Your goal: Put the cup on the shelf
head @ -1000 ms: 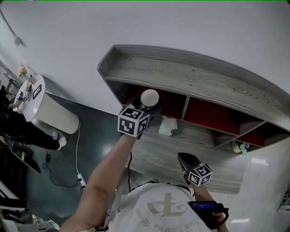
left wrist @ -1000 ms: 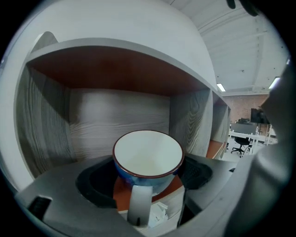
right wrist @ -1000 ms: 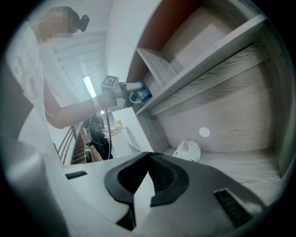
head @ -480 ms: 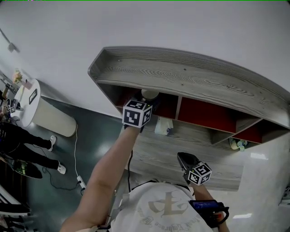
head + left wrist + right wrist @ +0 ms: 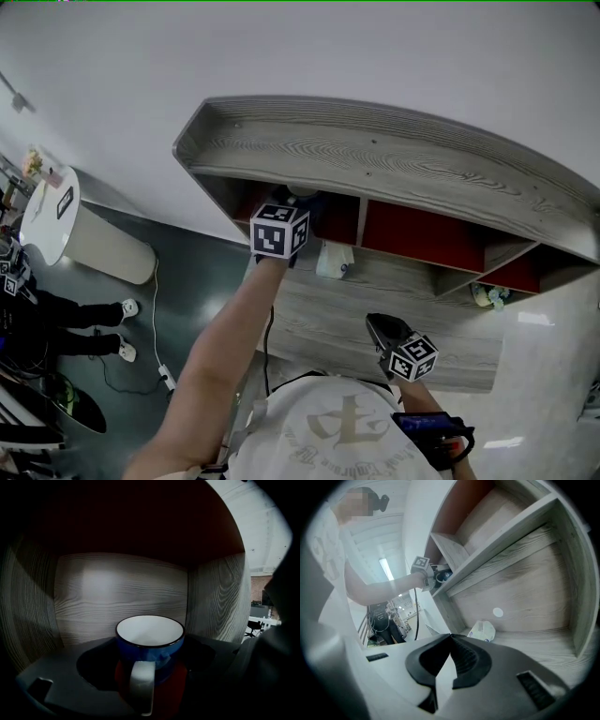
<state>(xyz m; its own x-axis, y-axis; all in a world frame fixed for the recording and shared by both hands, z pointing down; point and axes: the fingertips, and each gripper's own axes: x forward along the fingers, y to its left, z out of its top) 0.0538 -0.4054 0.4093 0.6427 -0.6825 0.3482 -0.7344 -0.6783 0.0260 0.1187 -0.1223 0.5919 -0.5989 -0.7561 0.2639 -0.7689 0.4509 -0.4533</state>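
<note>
The cup [image 5: 150, 637] is blue with a white inside and a white handle that faces the camera. My left gripper [image 5: 150, 660] is shut on it, a jaw on each side. Grey wood walls of a shelf compartment stand around the cup. In the head view my left gripper [image 5: 298, 208] reaches under the top board of the grey wooden shelf [image 5: 375, 155], into its left red-backed compartment, and only a sliver of the cup [image 5: 302, 191] shows. My right gripper [image 5: 378, 325] hangs low in front of the shelf, shut and empty, its jaws [image 5: 451, 639] touching.
A white packet [image 5: 333, 261] lies on the lower shelf board, also in the right gripper view [image 5: 483, 631]. A small object [image 5: 487, 296] sits in the right compartment. A round white table [image 5: 52, 202] and a person's legs [image 5: 56, 314] are at the far left.
My left gripper has carried the cup up and deeper into the left compartment, so the cup is now almost hidden under the top board. The right gripper has stayed in place.
</note>
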